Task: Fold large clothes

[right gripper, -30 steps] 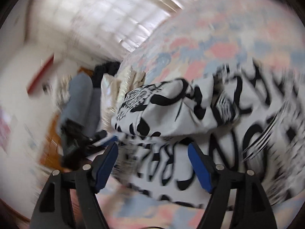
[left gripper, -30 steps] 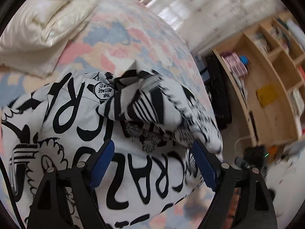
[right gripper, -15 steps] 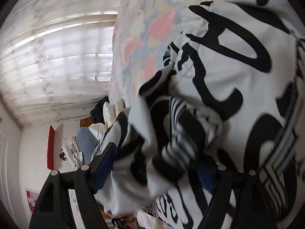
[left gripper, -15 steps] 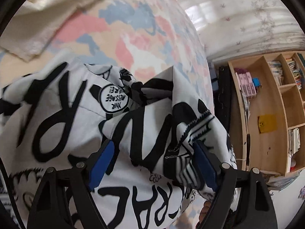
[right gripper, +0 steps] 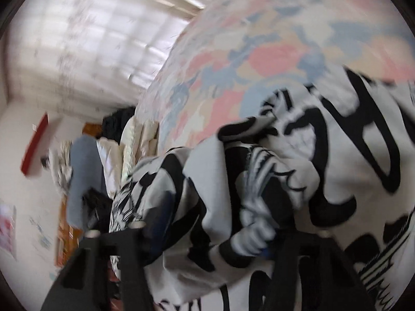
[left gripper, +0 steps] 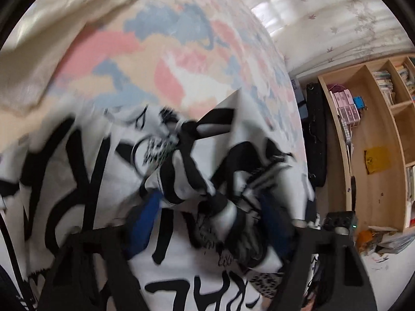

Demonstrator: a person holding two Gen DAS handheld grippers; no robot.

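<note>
Both grippers pinch up bunched cloth; the fold is barely begun.

Nearest, the left gripper [left gripper: 210, 220] has just been closing, a bunched ridge of the black-and-white printed garment [left gripper: 77, 186] between its blue pads; the right gripper [right gripper: 212, 233] likewise has just been closing on a gathered wad. The garment lies rumpled on the pastel bedspread [left gripper: 181, 51], no neat fold yet visible. Beyond stand a wooden bookshelf [left gripper: 373, 155] and curtains [right gripper: 90, 39].

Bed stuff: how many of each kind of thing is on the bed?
Black-and-white printed garment: 1
Cream pillow: 1
Pastel patchwork bedspread: 1
Total: 3
</note>
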